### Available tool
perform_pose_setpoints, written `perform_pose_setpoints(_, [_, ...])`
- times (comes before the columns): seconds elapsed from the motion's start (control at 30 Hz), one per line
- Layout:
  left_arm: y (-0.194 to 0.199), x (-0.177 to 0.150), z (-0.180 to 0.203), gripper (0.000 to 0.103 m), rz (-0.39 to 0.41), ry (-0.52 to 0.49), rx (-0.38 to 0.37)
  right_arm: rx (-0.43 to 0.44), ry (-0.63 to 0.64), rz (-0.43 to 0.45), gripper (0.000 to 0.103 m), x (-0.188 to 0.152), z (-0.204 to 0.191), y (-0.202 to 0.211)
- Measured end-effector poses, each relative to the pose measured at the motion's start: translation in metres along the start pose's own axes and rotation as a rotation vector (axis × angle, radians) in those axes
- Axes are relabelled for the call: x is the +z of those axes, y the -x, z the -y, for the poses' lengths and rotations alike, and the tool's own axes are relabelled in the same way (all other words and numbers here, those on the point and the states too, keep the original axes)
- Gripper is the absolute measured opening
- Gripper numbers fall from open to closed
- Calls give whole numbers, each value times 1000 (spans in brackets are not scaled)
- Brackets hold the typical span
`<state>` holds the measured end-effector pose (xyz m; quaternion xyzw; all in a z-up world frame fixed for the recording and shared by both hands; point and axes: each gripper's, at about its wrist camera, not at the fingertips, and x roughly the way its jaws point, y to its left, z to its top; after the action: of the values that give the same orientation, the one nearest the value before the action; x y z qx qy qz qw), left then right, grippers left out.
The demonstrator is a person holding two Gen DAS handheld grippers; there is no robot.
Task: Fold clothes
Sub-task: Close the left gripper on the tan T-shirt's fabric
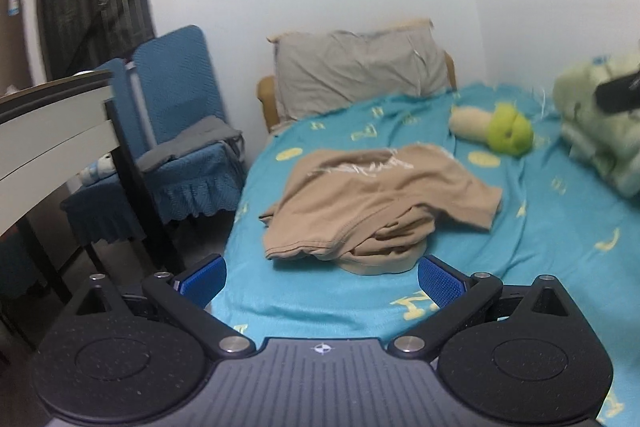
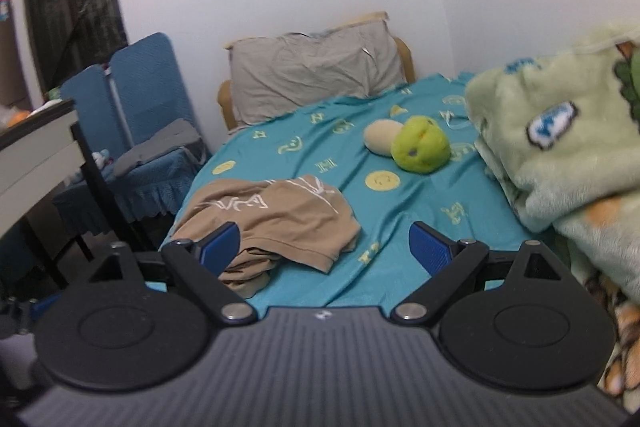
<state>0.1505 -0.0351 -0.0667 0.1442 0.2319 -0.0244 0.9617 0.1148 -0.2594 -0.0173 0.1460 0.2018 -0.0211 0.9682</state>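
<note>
Tan T-shirt (image 1: 376, 203): lies crumpled on the near left part of the bed, close to its left edge, unfolded and bunched at the front.
Orientation: its long axis runs roughly across the bed; one short sleeve points right, the hem toward the left edge.
Print: white angular lettering across the upper fabric, seen from the right wrist camera (image 2: 272, 215); too creased to read.
Bedsheet (image 1: 520, 239): turquoise, patterned with yellow smiley faces and single letters, an "H" among them.
Left gripper (image 1: 320, 277): jaws spread wide, grasping nothing, hovering just short of the shirt's near edge.
Right gripper (image 2: 324, 247): jaws released and wide apart, empty; its left pad shows in front of the shirt.
Beyond: a green plush toy (image 2: 420, 149), a grey pillow (image 1: 360, 71) at the headboard, a pale green blanket (image 2: 560, 131) at right, blue chairs (image 1: 172, 131) at left.
</note>
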Motion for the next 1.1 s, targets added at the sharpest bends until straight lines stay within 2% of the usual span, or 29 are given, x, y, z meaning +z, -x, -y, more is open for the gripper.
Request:
perform_pose_setpoints(0.23, [-107,10,15,98,-31,-126,-6,-64,-80,-45,93,-3,25,-23])
perform_pose_setpoints(0.3, [-136,8,19,93,-30,-168,-17,-71,-106,-59,93,-3,31,-32])
perform_pose_setpoints(0.4, [-169,2,28,84,-27,-263,11,-72,-108,-67,93,-3,31,-47])
perform_pose_setpoints(0.43, [-176,0,28,75,-25,-275,8,-72,-102,-70,93,-4,29,-52])
perform_pose_setpoints(0.47, [-180,-1,25,59,-21,-264,-12,-68,-93,-75,93,-5,27,-57])
perform_pose_setpoints(0.5, [-183,-1,22,53,-24,-247,-30,-65,-83,-81,93,-7,24,-61])
perform_pose_setpoints(0.53, [-184,-1,19,41,-34,-222,-44,-62,-74,-86,93,-8,22,-66])
perform_pose_setpoints(0.57, [-182,-1,18,28,-43,-202,-49,-58,-65,-90,93,-9,20,-70])
perform_pose_setpoints(0.63, [-172,0,16,11,-50,-179,-60,-49,-53,-88,93,-10,19,-72])
perform_pose_setpoints(0.83, [-111,19,-3,9,38,-26,-113,-18,-15,-80,93,-13,14,-76])
perform_pose_setpoints(1.1, [38,42,-34,8,226,145,-259,41,75,-61,93,-13,-2,-53])
